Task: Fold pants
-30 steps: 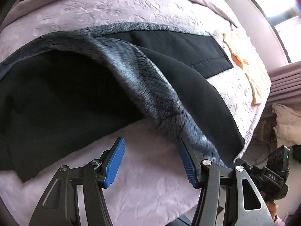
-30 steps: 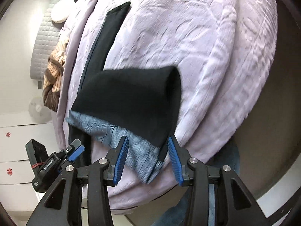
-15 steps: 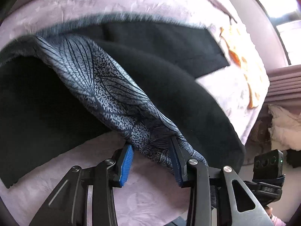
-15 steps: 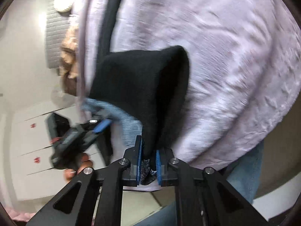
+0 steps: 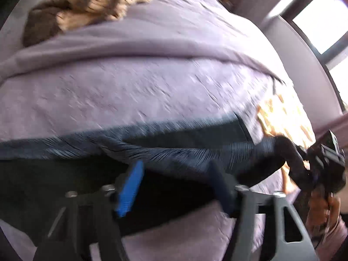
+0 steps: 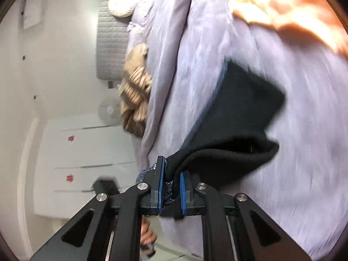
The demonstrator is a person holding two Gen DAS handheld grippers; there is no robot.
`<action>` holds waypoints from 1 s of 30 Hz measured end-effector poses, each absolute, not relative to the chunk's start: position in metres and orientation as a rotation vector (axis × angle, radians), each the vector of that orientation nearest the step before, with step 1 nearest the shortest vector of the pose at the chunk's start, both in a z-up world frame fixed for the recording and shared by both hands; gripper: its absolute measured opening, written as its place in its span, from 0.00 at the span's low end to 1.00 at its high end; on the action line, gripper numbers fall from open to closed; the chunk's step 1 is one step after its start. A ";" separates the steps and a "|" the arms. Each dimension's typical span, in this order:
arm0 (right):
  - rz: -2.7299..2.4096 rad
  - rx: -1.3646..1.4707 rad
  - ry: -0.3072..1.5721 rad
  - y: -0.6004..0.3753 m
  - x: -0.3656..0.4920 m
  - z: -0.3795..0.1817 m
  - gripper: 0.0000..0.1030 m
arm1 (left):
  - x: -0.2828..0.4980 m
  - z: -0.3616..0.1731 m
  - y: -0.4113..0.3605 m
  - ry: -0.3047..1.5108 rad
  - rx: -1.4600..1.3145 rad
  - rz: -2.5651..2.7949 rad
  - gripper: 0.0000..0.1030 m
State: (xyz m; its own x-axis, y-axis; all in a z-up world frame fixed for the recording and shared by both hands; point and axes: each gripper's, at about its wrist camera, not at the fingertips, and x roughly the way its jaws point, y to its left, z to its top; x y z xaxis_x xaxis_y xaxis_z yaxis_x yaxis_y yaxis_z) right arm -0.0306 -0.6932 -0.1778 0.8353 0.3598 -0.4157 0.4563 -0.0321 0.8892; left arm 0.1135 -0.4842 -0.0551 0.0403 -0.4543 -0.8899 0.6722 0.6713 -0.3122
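right gripper (image 6: pixel 170 179) pinching pants (image 6: pixel 235 113) edge

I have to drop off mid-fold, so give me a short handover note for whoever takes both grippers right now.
Right gripper: shut on a bunched corner of the black pants, raised off the lavender bed cover.
Left gripper: fingers apart over the pants; the view is blurred and shows no grip.
Pants: spread across the bed, patterned blue lining turned up along the fold edge.
Done: right corner pinched and lifted.
Left: get the left side gripped, carry the fold over, lay it flat, release.
Nearby: brown striped garment, orange cloth.
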 end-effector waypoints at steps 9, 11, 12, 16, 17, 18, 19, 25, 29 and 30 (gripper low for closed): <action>-0.211 1.422 0.961 -0.750 0.040 -0.227 0.37 | 0.124 -0.099 -0.474 1.292 0.294 -0.694 0.69; -0.216 1.365 0.944 -0.750 0.040 -0.219 0.44 | 0.122 -0.108 -0.474 1.312 0.301 -0.675 0.69; -0.229 1.318 0.943 -0.749 0.039 -0.214 0.49 | 0.121 -0.111 -0.473 1.315 0.305 -0.670 0.69; -0.257 0.997 1.005 -0.748 0.046 -0.186 0.50 | 0.119 -0.118 -0.473 1.314 0.317 -0.655 0.69; -0.252 0.911 1.030 -0.745 0.052 -0.182 0.50 | 0.119 -0.119 -0.473 1.312 0.324 -0.652 0.69; -0.246 0.840 1.057 -0.743 0.059 -0.182 0.50 | 0.119 -0.121 -0.474 1.308 0.332 -0.646 0.69; -0.239 0.777 1.089 -0.741 0.066 -0.183 0.50 | 0.119 -0.122 -0.474 1.304 0.338 -0.638 0.69; -0.188 0.857 1.200 -0.760 0.080 -0.234 0.19 | 0.124 -0.123 -0.467 1.302 0.313 -0.598 0.69; -0.201 0.692 1.255 -0.750 0.087 -0.224 0.09 | 0.128 -0.129 -0.466 1.272 0.351 -0.571 0.69; -0.219 0.666 1.284 -0.750 0.085 -0.229 0.09 | 0.131 -0.135 -0.466 1.280 0.373 -0.550 0.69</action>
